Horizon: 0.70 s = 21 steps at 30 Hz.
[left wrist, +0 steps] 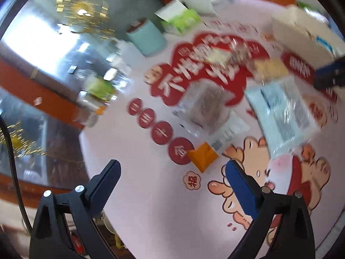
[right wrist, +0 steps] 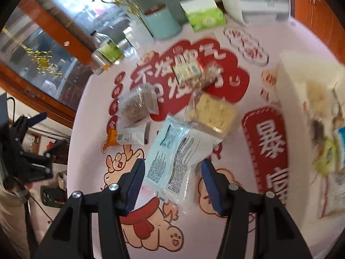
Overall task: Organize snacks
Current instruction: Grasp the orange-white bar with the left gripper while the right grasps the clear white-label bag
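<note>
Several wrapped snacks lie on a pink printed table mat (right wrist: 215, 226). A light-blue packet (right wrist: 172, 151) lies flat, its near end between the open fingers of my right gripper (right wrist: 172, 174); the packet also shows in the left wrist view (left wrist: 282, 112). Beyond it are a yellow cracker pack (right wrist: 212, 113), a brown cake in clear wrap (right wrist: 138, 104) and a small green-white pack (right wrist: 187, 71). My left gripper (left wrist: 172, 172) is open and empty above the mat, near an orange-and-white packet (left wrist: 202, 156) and the brown cake (left wrist: 204, 105).
A white box (right wrist: 310, 99) holding several snacks stands at the right; it also shows in the left wrist view (left wrist: 301, 34). A teal canister (right wrist: 161, 21), a green tissue box (right wrist: 204, 15) and a bottle (right wrist: 105, 51) stand at the back. The table edge runs along the left.
</note>
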Motion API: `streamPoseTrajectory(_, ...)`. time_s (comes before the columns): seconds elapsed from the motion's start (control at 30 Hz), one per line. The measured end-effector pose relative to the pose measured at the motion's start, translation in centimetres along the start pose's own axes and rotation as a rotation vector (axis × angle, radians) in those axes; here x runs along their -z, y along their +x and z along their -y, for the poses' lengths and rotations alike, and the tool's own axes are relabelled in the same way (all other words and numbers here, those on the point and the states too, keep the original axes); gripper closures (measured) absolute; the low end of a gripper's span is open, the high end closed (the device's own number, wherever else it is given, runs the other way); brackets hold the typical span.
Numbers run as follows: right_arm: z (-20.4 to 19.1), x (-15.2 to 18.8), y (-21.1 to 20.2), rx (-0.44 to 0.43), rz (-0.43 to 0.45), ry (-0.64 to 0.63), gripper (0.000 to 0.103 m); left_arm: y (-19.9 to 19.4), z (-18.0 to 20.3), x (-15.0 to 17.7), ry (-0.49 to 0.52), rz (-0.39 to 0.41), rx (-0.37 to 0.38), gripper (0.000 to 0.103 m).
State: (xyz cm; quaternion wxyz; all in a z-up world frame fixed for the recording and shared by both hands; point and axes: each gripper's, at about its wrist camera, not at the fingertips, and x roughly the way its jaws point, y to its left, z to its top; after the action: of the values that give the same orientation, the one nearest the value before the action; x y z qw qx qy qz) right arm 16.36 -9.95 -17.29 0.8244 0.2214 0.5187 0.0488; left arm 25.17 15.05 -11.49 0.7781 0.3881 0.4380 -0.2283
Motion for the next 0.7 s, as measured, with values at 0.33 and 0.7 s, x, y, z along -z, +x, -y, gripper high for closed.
streamPoseTrajectory(0.33, 1.2, -0.2, 5.8, 0.018, -0.075, 0.088, 0.048, 9.3, 2.8, -0.9, 0.136, -0.102, 0.134, 0.006)
streamPoseTrajectory(0.7, 3.3, -0.2, 8.7, -0.004, -0.102, 0.175, 0.046, 13.9, 3.8, -2.3, 0.146, -0.129, 0.200, 0.005)
